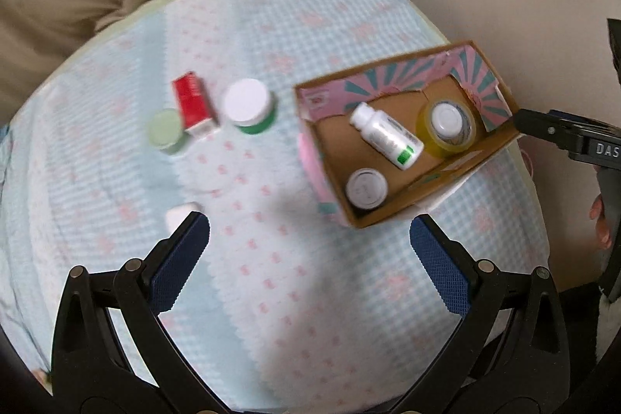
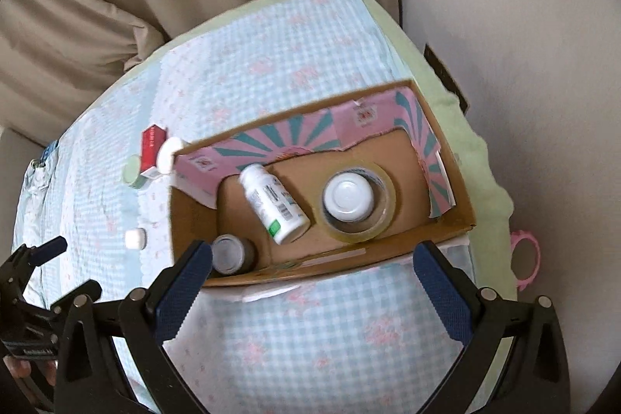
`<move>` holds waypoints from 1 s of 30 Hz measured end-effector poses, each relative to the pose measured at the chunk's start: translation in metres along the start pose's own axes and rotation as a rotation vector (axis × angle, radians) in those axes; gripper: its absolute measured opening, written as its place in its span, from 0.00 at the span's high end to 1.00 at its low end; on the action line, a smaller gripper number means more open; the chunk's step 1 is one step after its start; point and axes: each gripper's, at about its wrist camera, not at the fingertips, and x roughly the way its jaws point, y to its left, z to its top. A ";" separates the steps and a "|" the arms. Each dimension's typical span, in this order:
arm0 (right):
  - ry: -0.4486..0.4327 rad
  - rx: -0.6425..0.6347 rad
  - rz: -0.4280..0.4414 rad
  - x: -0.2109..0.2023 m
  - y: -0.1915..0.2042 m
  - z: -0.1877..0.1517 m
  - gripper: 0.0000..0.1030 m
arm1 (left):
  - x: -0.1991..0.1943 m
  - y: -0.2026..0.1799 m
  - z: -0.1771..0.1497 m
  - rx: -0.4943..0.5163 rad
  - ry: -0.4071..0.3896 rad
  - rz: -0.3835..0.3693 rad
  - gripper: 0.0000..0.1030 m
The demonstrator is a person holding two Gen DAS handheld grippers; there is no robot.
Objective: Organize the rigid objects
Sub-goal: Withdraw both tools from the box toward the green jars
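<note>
Cardboard box [image 2: 446,216] beyond spread jaws — untouched.

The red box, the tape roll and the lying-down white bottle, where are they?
red box [image 1: 193,106]: left wrist view, on its red front face.
tape roll [image 2: 384,220]: right wrist view, on its yellowish ring, right side.
white bottle [image 2: 273,204]: right wrist view, on its labelled side, inside the cardboard box.

"DAS" on right gripper [image 1: 597,146]

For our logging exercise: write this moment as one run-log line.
left gripper: open, empty | right gripper: open, empty | cardboard box: three bottles, tape roll | outside: four items
</note>
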 end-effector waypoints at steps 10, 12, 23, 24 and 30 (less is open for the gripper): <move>-0.151 -0.086 -0.019 -0.071 0.100 -0.016 0.00 | -0.076 0.086 -0.026 -0.050 -0.122 0.013 0.00; -0.163 -0.084 -0.019 -0.076 0.122 -0.019 0.00 | -0.087 0.108 -0.032 -0.069 -0.145 0.017 0.00; -0.168 0.030 -0.060 -0.062 0.217 -0.042 0.00 | -0.113 0.213 -0.048 -0.036 -0.212 0.044 0.00; -0.166 0.045 -0.064 -0.059 0.223 -0.045 0.00 | -0.110 0.220 -0.047 -0.029 -0.209 0.035 0.00; -0.152 0.071 -0.126 -0.032 0.258 -0.060 0.00 | -0.072 0.255 -0.045 0.039 -0.176 0.002 0.00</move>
